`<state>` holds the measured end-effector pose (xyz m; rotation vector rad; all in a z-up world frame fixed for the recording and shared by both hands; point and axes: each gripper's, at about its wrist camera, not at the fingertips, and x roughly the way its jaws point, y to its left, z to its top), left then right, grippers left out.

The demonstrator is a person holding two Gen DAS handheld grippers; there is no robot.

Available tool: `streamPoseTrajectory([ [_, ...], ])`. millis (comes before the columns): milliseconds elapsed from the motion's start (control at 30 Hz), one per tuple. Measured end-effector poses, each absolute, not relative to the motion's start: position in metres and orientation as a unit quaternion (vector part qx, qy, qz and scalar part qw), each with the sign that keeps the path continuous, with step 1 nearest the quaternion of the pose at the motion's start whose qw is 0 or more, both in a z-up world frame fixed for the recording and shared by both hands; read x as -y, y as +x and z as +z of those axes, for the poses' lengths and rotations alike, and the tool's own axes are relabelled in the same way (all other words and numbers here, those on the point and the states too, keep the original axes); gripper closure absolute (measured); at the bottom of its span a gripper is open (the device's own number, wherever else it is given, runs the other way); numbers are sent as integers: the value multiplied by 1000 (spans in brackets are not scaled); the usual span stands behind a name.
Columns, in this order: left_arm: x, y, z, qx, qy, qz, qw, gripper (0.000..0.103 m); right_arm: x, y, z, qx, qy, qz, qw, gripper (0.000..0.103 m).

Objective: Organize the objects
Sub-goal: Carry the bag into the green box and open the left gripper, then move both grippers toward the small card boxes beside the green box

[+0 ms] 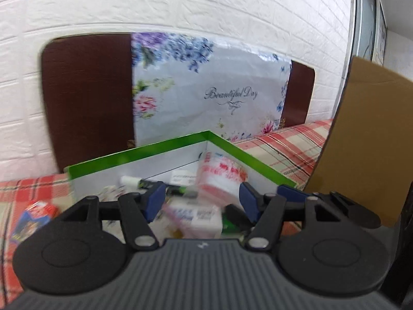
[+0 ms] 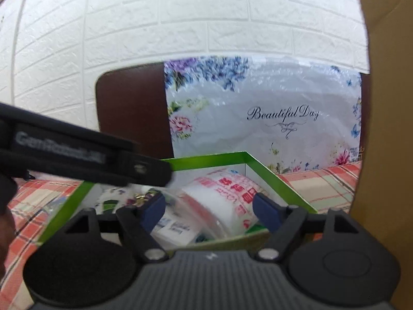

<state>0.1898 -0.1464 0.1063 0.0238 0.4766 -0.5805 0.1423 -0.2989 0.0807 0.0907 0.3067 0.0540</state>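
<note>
A green-rimmed open box (image 1: 165, 147) (image 2: 206, 159) stands on the plaid cloth and holds several small items. A red-and-white plastic packet (image 1: 219, 178) (image 2: 224, 196) lies inside it toward the right wall, over a white carton with blue print (image 1: 198, 217) (image 2: 175, 228). My left gripper (image 1: 201, 201) hovers over the box's near side, jaws apart, its pads touching nothing. My right gripper (image 2: 210, 208) is beside it on the right, open, with the packet lying beyond its pads and free of them. One finger (image 1: 294, 192) of the right gripper shows in the left wrist view.
A tall brown cardboard box (image 1: 366, 142) (image 2: 387, 103) stands close on the right. A floral plastic bag (image 1: 206, 90) (image 2: 258, 108) leans on a dark headboard (image 1: 87, 98) by the white brick wall. A red-and-blue card pack (image 1: 33, 214) lies on the plaid cloth (image 1: 284, 144) at the left.
</note>
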Motion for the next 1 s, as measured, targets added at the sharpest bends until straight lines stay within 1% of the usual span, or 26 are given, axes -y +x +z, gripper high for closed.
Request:
streamPoseTrajectory([
  [133, 90, 160, 93, -241, 1, -238, 941, 37, 274, 106, 85, -164, 74, 72, 981, 25],
  [233, 48, 150, 70, -272, 17, -172, 947, 37, 240, 91, 82, -190, 45, 129, 972, 26],
  [300, 17, 147, 53, -296, 20, -120, 948, 37, 212, 82, 82, -206, 17, 170, 964, 28],
  [367, -14, 146, 39, -308, 28, -61, 949, 37, 187, 79, 85, -224, 7, 213, 951, 38],
  [467, -60, 149, 21, -326, 20, 17, 945, 37, 145, 97, 92, -230, -31, 247, 941, 44],
  [500, -77, 150, 17, -325, 0, 25, 946, 34, 131, 105, 94, -232, -44, 252, 939, 45],
  [533, -92, 145, 13, -308, -19, 24, 951, 31, 117, 116, 96, -234, -59, 252, 937, 45],
  [567, -104, 142, 10, -297, -34, 18, 954, 31, 103, 129, 97, -233, -76, 248, 937, 44],
  [600, -112, 140, 8, -285, -60, 7, 957, 27, 90, 145, 98, -232, -91, 239, 939, 44],
  [633, -119, 137, 8, -273, -86, -6, 958, 26, 77, 161, 99, -236, -100, 226, 940, 42],
  [700, -125, 136, 6, -259, -115, -19, 959, 25, 61, 207, 98, -264, -86, 203, 939, 38],
  [733, -127, 135, 6, -253, -123, -23, 959, 24, 55, 230, 95, -280, -78, 193, 937, 28],
  [767, -126, 134, 6, -249, -129, -26, 959, 24, 49, 250, 90, -298, -78, 184, 933, 10],
  [800, -126, 135, 6, -246, -134, -29, 960, 23, 42, 270, 85, -316, -82, 170, 930, 7],
  [867, -127, 134, 4, -240, -145, -34, 959, 22, 32, 300, 75, -335, -104, 123, 928, 7],
  [933, -130, 133, 3, -234, -158, -39, 958, 22, 19, 322, 66, -362, -147, 104, 915, 6],
  [967, -133, 132, 2, -232, -166, -42, 958, 22, 10, 329, 59, -375, -179, 96, 905, 3],
  [1000, -135, 131, 2, -229, -174, -44, 957, 22, 7, 330, 55, -375, -192, 95, 902, 2],
])
